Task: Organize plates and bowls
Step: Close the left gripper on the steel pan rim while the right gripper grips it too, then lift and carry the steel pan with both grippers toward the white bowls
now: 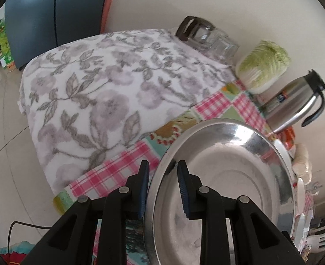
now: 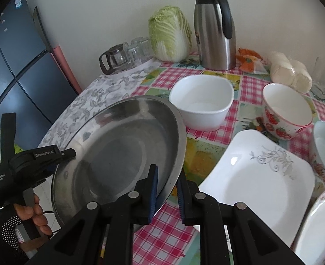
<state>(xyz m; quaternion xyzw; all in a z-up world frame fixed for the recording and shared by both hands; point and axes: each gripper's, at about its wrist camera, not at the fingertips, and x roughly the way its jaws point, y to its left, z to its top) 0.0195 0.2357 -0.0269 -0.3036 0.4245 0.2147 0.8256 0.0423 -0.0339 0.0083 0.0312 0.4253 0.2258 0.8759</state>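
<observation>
A round steel pan (image 2: 118,150), smooth and mirror-bright, is being held tilted above the checked cloth (image 2: 162,238) by both grippers. Its rim is being pinched by the left gripper (image 1: 163,190) at nine o'clock and by the right gripper (image 2: 165,195) at four o'clock. The carrying step is judged to be in hand. A level, matched transfer is being called for next, toward the glossy white square plate (image 2: 257,181) at three o'clock or the square bowl (image 2: 202,106) at one o'clock.
</observation>
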